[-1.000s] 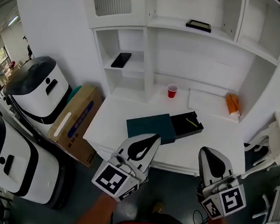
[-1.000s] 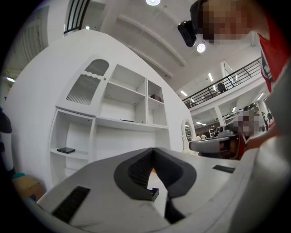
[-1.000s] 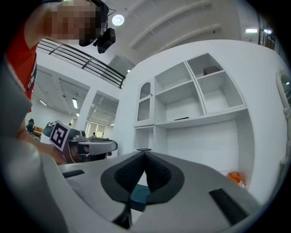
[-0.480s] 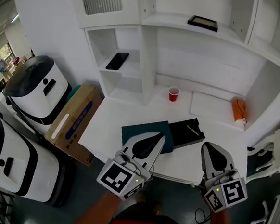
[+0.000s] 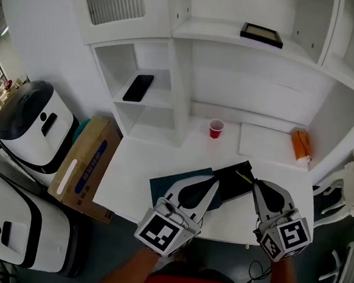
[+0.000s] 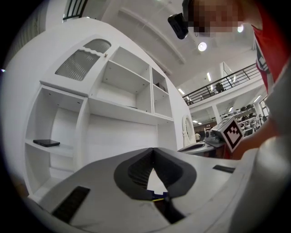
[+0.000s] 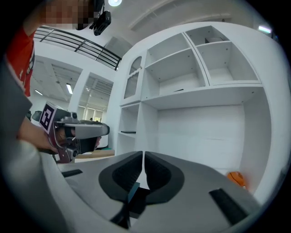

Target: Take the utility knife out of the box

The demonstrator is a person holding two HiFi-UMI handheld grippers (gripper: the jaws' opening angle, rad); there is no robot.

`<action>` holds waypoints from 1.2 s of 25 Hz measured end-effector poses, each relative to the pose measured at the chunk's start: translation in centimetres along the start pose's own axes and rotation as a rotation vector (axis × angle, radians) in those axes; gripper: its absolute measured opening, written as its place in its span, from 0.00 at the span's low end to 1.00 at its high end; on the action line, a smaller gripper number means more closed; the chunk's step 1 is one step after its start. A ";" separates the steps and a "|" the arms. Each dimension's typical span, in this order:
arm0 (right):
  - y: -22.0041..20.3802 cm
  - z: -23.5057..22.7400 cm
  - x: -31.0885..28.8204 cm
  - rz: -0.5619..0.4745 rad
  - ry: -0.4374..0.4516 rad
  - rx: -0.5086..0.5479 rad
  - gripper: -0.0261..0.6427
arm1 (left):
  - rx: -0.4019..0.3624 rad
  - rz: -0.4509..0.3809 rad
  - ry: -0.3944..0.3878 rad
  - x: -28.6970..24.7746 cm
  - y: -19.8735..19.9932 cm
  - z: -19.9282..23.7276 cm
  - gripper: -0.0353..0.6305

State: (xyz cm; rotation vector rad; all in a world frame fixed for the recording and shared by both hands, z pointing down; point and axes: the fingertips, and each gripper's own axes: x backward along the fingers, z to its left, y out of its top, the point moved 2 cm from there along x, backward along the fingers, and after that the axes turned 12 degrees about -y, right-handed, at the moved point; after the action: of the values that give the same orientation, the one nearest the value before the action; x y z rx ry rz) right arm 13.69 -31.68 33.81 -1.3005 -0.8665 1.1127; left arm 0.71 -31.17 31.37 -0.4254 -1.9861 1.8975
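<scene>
The open box [image 5: 234,184] at the desktop's front edge exposes the utility knife [image 5: 243,175]; the right gripper [image 5: 256,184] is opening its empty jaws, likely to take it; the left gripper [image 5: 213,181] is pinched together, empty.

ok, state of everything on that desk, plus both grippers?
Black open-top box: uncovered.
Teal flat cover: off, lying beside box.
Slim yellow utility knife: lying inside box.
Red plastic cup: upright.
Left gripper: shut, empty.
Right gripper: jaws opening, nothing between.
</scene>
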 end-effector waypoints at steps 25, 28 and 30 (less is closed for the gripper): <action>-19.9 -3.6 -14.6 0.804 0.276 0.260 0.31 | 0.032 0.063 0.114 -0.3 -2.2 5.3 0.07; -21.8 -4.1 -15.4 0.896 0.279 0.299 0.31 | 0.032 0.070 0.123 -0.3 -2.4 5.7 0.07; -22.8 -4.4 -15.7 0.948 0.278 0.312 0.31 | 0.034 0.071 0.125 -0.3 -2.5 6.0 0.07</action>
State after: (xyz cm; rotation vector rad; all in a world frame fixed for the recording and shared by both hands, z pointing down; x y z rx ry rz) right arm 16.58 -46.39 57.49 -1.5755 0.1941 1.6422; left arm -1.69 -36.79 33.61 -0.5971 -1.8791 1.8947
